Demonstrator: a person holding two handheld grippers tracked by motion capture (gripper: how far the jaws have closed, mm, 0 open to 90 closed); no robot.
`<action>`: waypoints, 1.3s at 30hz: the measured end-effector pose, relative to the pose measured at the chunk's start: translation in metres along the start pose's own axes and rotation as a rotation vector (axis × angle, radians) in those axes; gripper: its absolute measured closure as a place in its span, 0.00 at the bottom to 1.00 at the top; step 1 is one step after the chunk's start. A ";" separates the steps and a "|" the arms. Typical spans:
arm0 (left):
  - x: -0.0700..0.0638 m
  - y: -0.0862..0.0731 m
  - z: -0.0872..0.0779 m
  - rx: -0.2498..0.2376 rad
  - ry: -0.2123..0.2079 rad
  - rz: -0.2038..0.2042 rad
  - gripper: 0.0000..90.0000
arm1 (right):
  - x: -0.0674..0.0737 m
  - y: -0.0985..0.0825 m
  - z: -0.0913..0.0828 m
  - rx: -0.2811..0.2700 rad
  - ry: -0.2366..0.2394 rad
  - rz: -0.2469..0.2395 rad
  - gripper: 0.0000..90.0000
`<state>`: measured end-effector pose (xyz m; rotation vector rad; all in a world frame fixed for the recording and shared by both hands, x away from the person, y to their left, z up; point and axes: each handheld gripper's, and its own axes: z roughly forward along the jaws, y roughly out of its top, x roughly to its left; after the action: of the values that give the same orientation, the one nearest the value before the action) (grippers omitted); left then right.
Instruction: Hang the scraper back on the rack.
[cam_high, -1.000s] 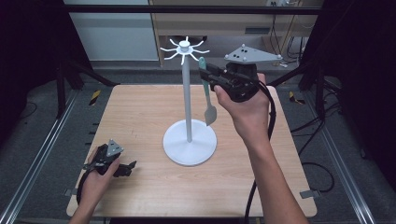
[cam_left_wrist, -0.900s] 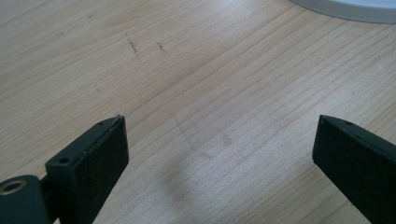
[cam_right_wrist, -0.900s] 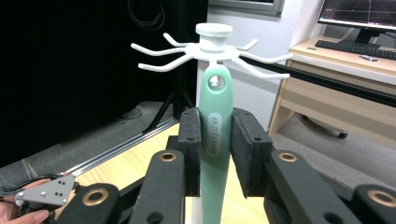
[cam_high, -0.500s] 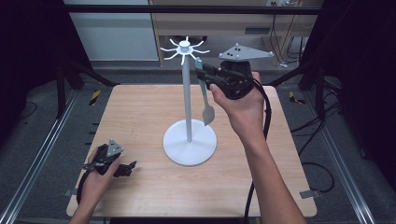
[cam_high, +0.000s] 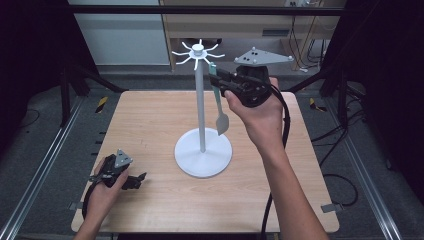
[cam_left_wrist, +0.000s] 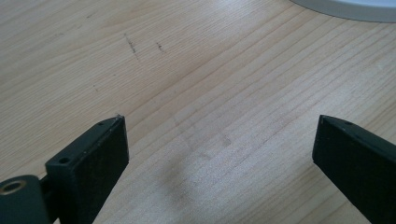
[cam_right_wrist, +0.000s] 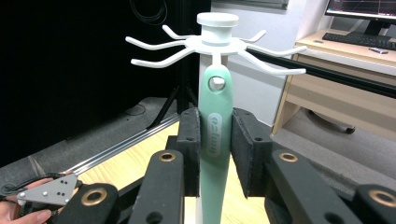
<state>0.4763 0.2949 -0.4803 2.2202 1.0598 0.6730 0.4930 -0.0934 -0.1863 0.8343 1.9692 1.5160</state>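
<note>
High view first: the right gripper (cam_high: 218, 80) is held up beside the top of the white rack (cam_high: 199, 100), whose round base stands near the middle of the bench (cam_high: 150, 120). Its jaws are clamped narrow on the handle of a mint-green spatula (cam_high: 220, 107), which hangs down close to the rack's pole, blade lowest and clear of the bench. The spatula's upper end sits right at the ring of hooks at the rack's top.

From the right gripper view, the two black pads (cam_right_wrist: 243, 149) press the spatula (cam_right_wrist: 215, 140) from either side, at about the middle of its handle. The hole at the handle's top lies against one short hook just under the rack's (cam_right_wrist: 217, 42) cap; the hook seems to pass through the hole, though from this angle that is hard to settle. The handle stands upright.

Near the bench's front left corner the left gripper (cam_high: 135, 181) rests low on the wood, gripped in the person's left hand (cam_high: 102, 192), well apart from the rack. Its own view shows the jaws spread wide over bare bench (cam_left_wrist: 196, 84), nothing between them, with the edge of the rack's base (cam_left_wrist: 345, 7) at the top right.
</note>
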 end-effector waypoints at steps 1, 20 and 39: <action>0.000 0.000 0.000 0.000 0.000 0.000 0.04 | 0.000 0.000 0.000 0.000 0.002 -0.002 0.82; 0.000 0.000 0.000 0.004 -0.001 0.001 0.04 | -0.019 -0.029 -0.023 0.035 -0.067 0.022 0.76; -0.001 0.000 0.001 0.012 0.002 0.010 0.04 | -0.041 -0.109 -0.027 0.118 -0.170 0.113 0.33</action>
<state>0.4764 0.2942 -0.4811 2.2374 1.0566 0.6744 0.4837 -0.1614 -0.2838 1.1028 1.9283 1.3508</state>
